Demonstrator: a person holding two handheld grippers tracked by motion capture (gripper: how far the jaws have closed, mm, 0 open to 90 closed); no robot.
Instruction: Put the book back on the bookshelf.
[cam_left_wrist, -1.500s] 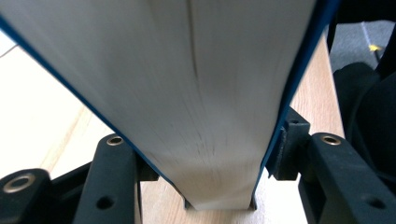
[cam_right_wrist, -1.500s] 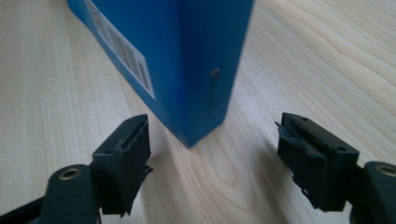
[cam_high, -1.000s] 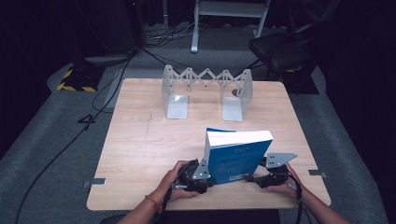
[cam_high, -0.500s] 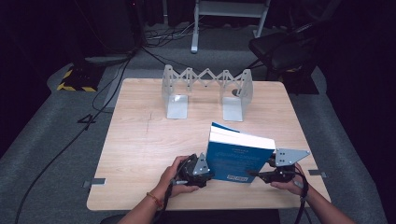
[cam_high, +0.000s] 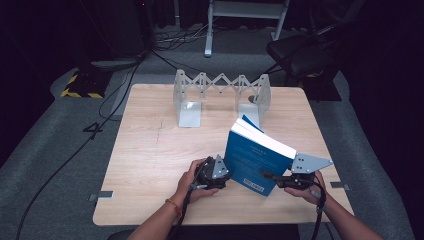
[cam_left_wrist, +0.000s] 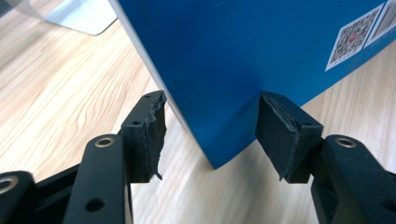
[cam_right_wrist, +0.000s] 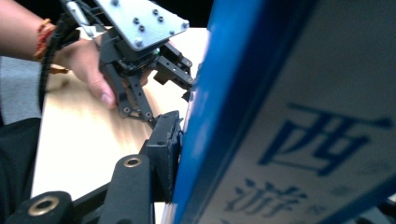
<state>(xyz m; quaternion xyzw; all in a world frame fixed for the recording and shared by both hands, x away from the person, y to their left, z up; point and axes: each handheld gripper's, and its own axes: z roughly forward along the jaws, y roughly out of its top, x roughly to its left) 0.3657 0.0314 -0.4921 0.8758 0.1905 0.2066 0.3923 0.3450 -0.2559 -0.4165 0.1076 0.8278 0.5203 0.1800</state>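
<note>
A thick blue book (cam_high: 260, 159) tilts on its lower corner near the table's (cam_high: 150, 150) front edge. The right gripper (cam_high: 272, 178) pinches its spine edge; the left gripper (cam_left_wrist: 210, 128), jaws just narrowing, straddles the low corner, pads apart. Behind, a folding metal book rack (cam_high: 220, 92) holds nothing.

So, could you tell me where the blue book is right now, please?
In the high view the blue book stands tilted at the table's near right, between the left hand-held gripper and right hand-held gripper.
</note>
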